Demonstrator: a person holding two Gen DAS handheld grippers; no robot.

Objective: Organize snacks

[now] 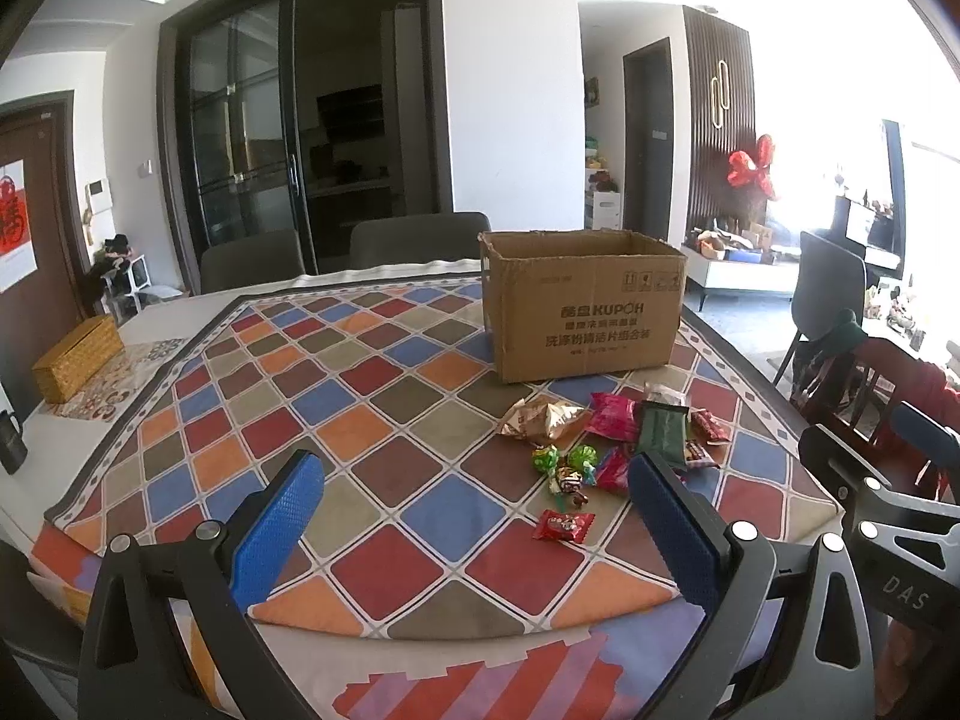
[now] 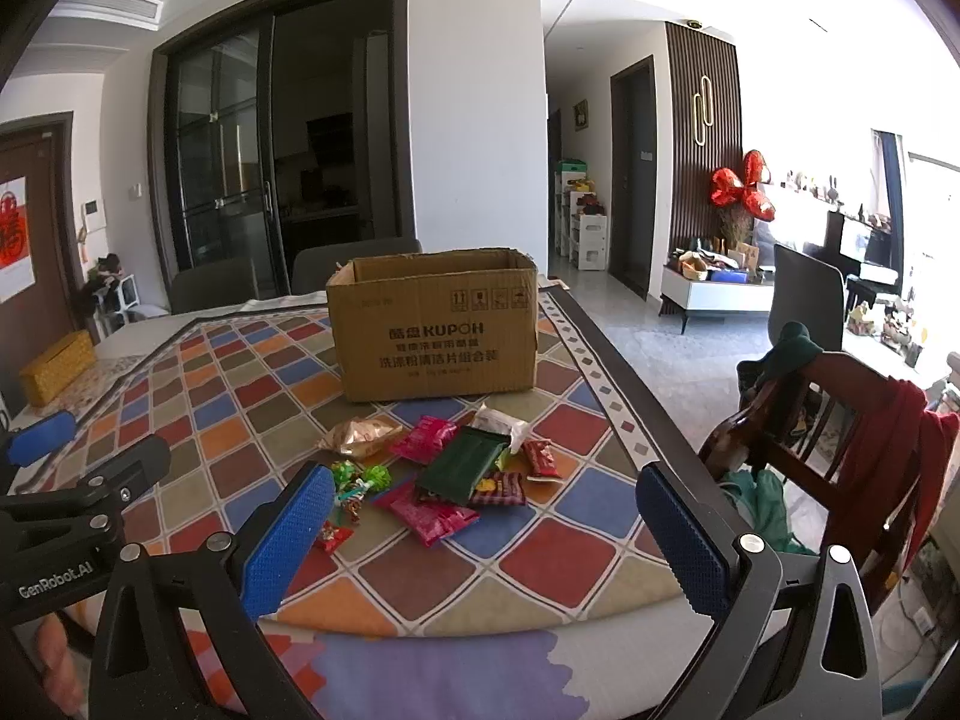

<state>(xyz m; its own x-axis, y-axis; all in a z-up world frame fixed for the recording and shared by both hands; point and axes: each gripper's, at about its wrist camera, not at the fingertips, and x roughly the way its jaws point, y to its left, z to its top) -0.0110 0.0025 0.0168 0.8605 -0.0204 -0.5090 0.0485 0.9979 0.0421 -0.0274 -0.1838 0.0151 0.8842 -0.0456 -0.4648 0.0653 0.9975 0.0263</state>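
Open-topped brown cardboard box point(image 2: 438, 330) set on chequered tablecloth point(image 1: 372, 420), heap of wrapped snacks point(image 2: 444, 468) laid before it, left gripper point(image 1: 474, 522) and right gripper point(image 2: 486, 534) both held with jaws spread wide, nothing gripped

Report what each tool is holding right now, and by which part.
Nothing is held. The left tool and the right tool are both open and empty above the table, with the snack pile untouched ahead of them.
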